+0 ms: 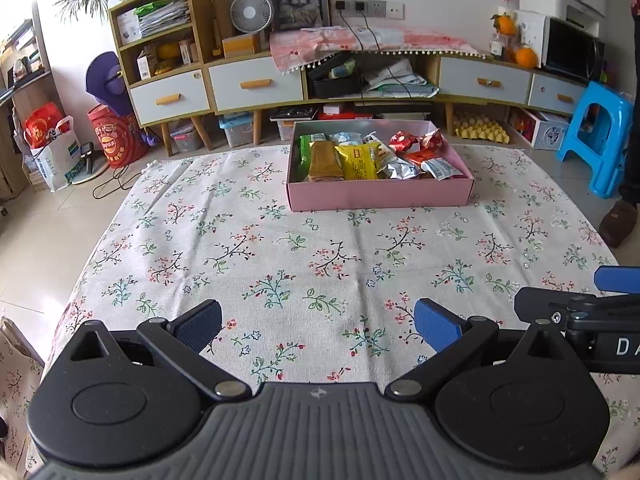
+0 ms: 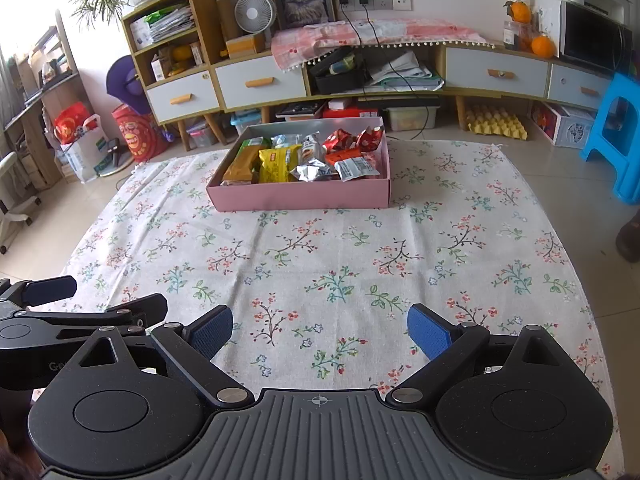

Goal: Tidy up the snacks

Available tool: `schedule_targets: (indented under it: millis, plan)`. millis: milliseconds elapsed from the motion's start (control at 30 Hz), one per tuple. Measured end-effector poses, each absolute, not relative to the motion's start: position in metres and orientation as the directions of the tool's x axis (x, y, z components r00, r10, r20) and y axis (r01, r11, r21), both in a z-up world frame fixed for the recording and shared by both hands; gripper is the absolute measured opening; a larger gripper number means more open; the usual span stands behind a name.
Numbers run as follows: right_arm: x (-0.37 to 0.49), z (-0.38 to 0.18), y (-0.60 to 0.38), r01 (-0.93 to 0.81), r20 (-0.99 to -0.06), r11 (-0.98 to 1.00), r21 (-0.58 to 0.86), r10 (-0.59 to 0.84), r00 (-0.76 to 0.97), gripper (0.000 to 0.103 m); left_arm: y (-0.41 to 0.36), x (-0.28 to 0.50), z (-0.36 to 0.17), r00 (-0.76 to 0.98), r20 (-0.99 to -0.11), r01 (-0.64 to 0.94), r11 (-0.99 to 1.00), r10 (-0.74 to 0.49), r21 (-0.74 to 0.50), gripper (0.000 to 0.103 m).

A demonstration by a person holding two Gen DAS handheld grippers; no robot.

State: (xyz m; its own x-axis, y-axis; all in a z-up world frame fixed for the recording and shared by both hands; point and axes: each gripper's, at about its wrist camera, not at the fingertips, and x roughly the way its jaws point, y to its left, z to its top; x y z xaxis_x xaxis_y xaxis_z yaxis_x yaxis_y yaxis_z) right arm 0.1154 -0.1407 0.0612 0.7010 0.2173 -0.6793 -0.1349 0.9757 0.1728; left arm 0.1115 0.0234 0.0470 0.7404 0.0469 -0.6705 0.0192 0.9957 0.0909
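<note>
A pink box (image 1: 380,197) (image 2: 304,199) sits at the far side of the floral cloth, filled with several snack packs: a yellow pack (image 1: 358,162) (image 2: 277,165), a brown pack (image 1: 325,161), silver packs (image 1: 402,168) and red packs (image 1: 416,142) (image 2: 352,140). My left gripper (image 1: 318,326) is open and empty, low over the near edge of the cloth. My right gripper (image 2: 320,330) is open and empty beside it, also far from the box. Each gripper shows at the edge of the other's view.
The floral cloth (image 1: 280,248) covers the floor area. A low cabinet with drawers (image 1: 256,84) stands behind the box. A blue stool (image 1: 596,136) stands at the right, and bags (image 1: 56,148) stand at the left. A person's foot (image 1: 618,220) is at the cloth's right edge.
</note>
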Motion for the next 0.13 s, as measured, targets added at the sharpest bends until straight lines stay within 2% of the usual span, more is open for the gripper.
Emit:
schedule_targets:
  millis: [133]
  plan:
    - [0.1161,0.0597,-0.1425,-0.129,-0.681,0.976,0.173,0.213,0.701,0.096,0.0233,0.1127,0.0462,0.735,-0.676,0.015,0.996,0.050,0.090,0.103]
